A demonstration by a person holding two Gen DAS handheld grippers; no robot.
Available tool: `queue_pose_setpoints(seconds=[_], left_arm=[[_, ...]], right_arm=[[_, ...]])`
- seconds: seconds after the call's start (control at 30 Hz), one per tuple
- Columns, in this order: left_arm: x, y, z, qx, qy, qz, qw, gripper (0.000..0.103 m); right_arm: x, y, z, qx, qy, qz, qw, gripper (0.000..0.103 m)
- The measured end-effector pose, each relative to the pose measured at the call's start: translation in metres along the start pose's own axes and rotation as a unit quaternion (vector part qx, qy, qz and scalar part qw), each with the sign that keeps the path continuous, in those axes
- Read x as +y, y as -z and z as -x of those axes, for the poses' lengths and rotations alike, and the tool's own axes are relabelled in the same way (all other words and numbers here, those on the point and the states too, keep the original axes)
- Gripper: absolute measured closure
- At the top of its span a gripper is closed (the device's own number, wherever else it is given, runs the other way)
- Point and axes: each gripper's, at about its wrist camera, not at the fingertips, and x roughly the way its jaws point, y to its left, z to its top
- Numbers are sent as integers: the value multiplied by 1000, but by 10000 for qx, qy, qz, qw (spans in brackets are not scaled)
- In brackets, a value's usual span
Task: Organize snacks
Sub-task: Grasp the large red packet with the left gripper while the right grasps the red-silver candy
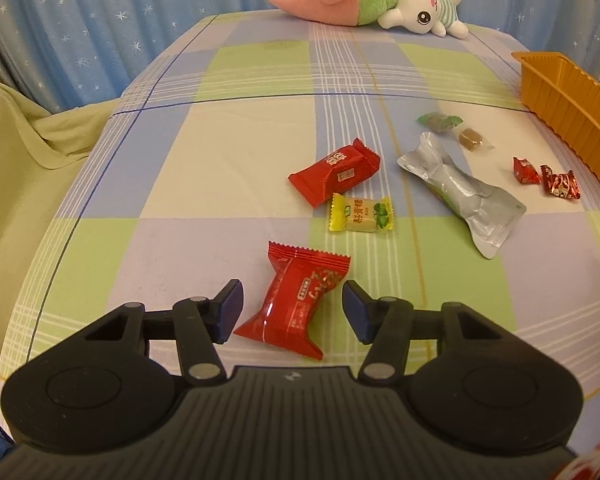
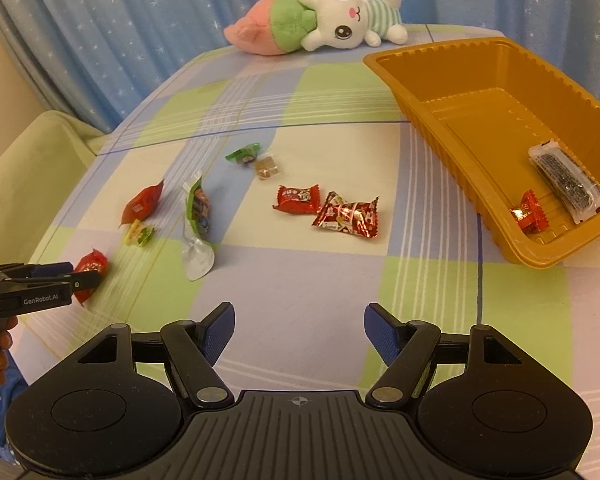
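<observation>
Your left gripper (image 1: 292, 306) straddles red snack packet (image 1: 296, 300) on checked bedsheet (image 1: 228, 152); jaws apart, pads clear of wrapper on both sides. Beyond it: second red packet (image 1: 336, 170), yellow candy (image 1: 360, 214) just beside it, silver pouch (image 1: 460, 192) further right. Your right gripper (image 2: 299, 330) hovers over bare sheet, jaws wide, nothing between. Far right: orange tray (image 2: 452, 80) holds small red candy (image 2: 528, 212) and dark bar (image 2: 566, 180).
</observation>
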Motion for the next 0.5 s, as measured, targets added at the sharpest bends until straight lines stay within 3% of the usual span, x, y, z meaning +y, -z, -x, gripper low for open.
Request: queue_pose_setpoints(seconds=[0.2,0.37,0.5], left_arm=[[2,-3,-8,78,65,31,9999,59],[6,-5,-11,142,127,130,9997,77],[10,-6,-12,126,116,184,9997,78]], right_arm=[[-3,-5,-5,-93,110,-21,9999,31],[-7,-13,-12,-248,238,-119,9993,31],[-12,-20,-17,-354,349,-221,9985,31]])
